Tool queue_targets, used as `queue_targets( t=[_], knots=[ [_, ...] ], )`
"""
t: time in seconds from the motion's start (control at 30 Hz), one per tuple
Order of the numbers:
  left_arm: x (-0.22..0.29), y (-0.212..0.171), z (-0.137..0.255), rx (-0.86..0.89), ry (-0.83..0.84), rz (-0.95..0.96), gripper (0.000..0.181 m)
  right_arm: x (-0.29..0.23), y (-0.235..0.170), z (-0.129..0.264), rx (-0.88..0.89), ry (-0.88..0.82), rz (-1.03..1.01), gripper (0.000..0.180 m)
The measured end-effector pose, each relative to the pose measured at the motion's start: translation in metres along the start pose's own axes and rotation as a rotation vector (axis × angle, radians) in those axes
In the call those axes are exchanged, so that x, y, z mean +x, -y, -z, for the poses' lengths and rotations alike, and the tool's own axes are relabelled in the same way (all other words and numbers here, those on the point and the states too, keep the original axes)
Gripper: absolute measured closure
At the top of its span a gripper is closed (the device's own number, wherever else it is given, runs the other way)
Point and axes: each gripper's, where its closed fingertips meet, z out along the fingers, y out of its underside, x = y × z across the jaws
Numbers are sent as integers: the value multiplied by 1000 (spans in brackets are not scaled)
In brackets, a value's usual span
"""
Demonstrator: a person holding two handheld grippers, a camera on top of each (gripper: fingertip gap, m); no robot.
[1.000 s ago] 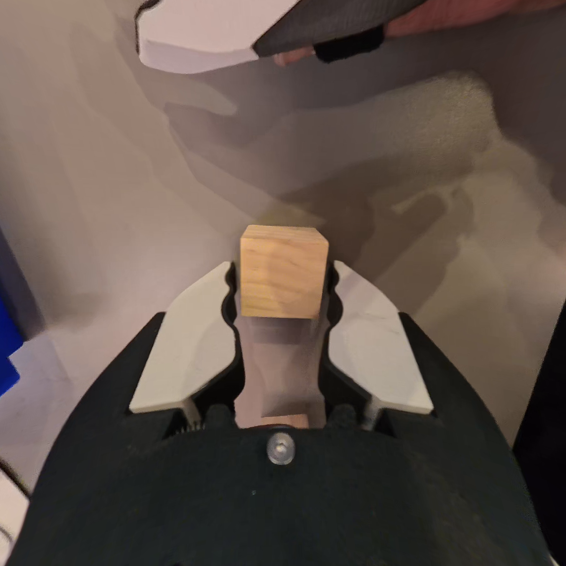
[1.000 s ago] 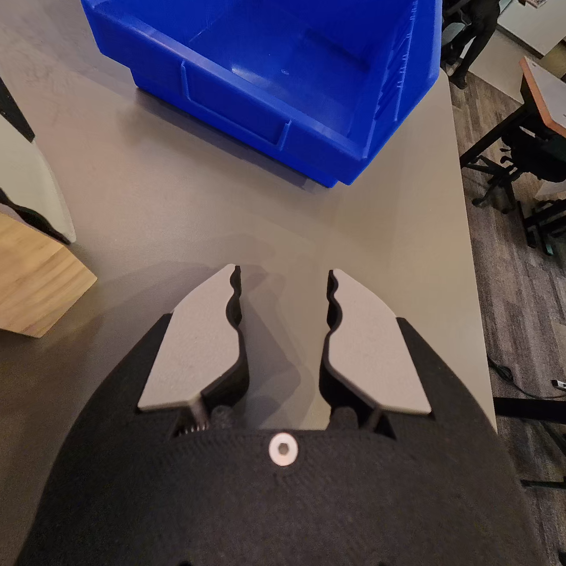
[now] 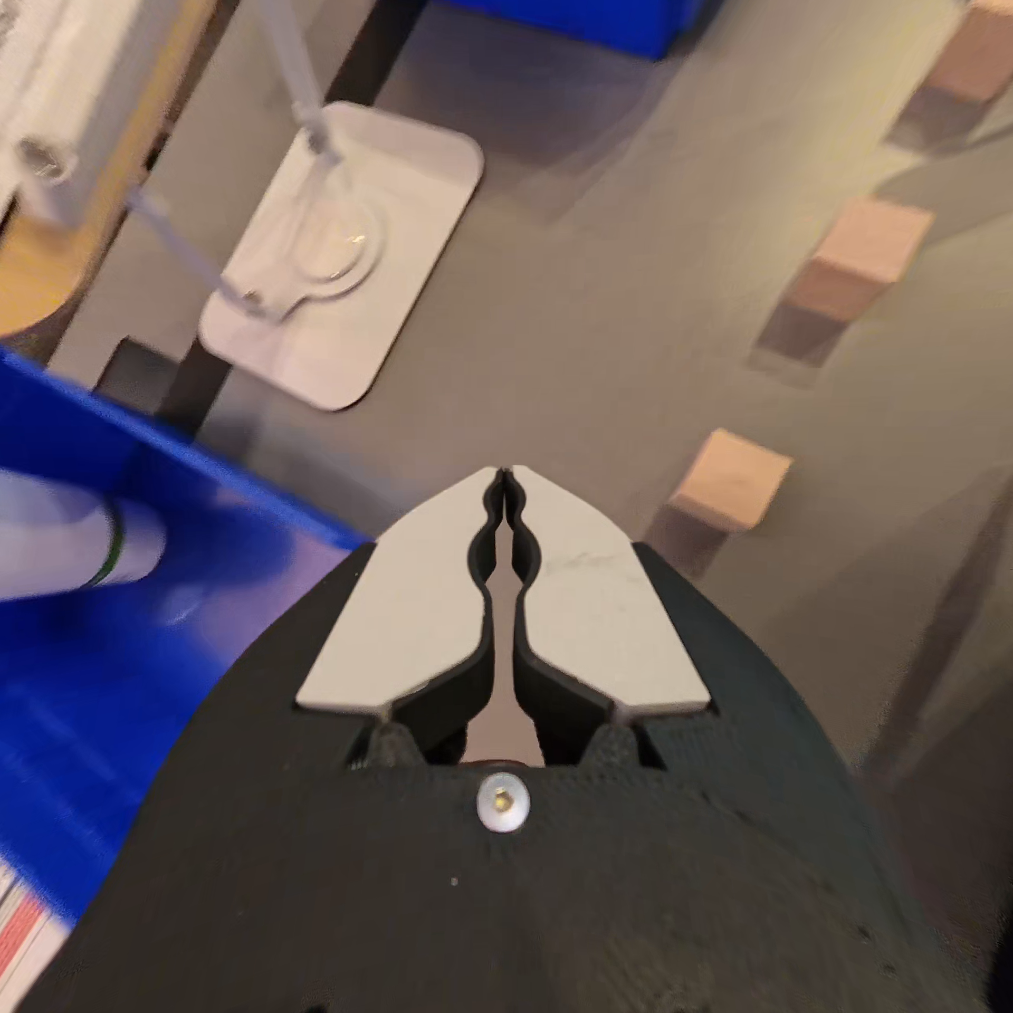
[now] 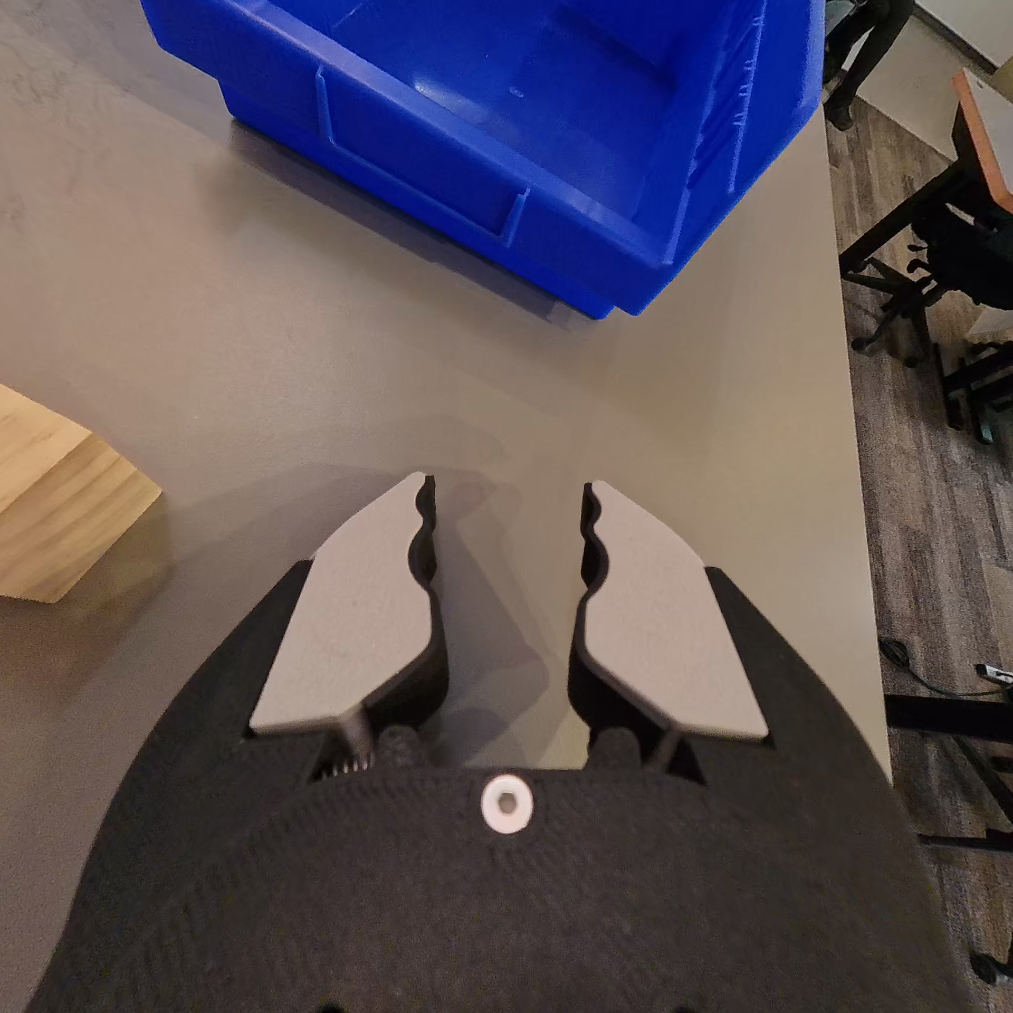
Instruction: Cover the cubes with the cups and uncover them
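Hovering above the grey table [image 3: 548, 329], the left gripper [image 3: 503, 476] has its tongs pressed together at the tips and pinches nothing. That view is smeared by motion, so edges are soft. Three wooden cubes stand apart in a line on the table's right side: the nearest cube [image 3: 729, 482] just beside the tips, a middle cube [image 3: 855, 252] farther on, and a far cube [image 3: 975, 55] cut off by the top right corner of the view. A white cup [image 3: 71, 542] with a green ring lies inside the near blue bin [image 3: 164, 482] at the left, its far end out of view. Another blue bin shows only as a strip at the top. A white lamp base [image 3: 351, 246] sits near the table's far left edge, its stem running out of view.

The right gripper [image 4: 510, 482] hangs over bare table with its tongs spread and nothing between them. One wooden cube [image 4: 60, 504] sits to its left, partly cut off. Ahead, an open blue bin [image 4: 493, 137] stands near the table's right edge, its far end cropped; nothing shows in the part of its inside that can be seen.
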Motion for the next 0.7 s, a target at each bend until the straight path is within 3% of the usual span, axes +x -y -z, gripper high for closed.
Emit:
queue_targets(
  t=[0.13, 0.33, 0.47, 0.7],
  knots=[
    [-70, -15, 25, 25, 150, -20, 180, 0, -1, -1, -10, -1, 4, 128],
    [-184, -20, 42, 5, 379, -149, 156, 0, -1, -1, -13, -4, 1, 128],
    [-234, -28, 28, -66, 474, -274, 148, 1, -1, -1, -13, -7, 0, 128],
    [-272, -50, -9, -134, 485, -358, 155, 1, -2, -2, -16, -8, -4, 128]
  ],
)
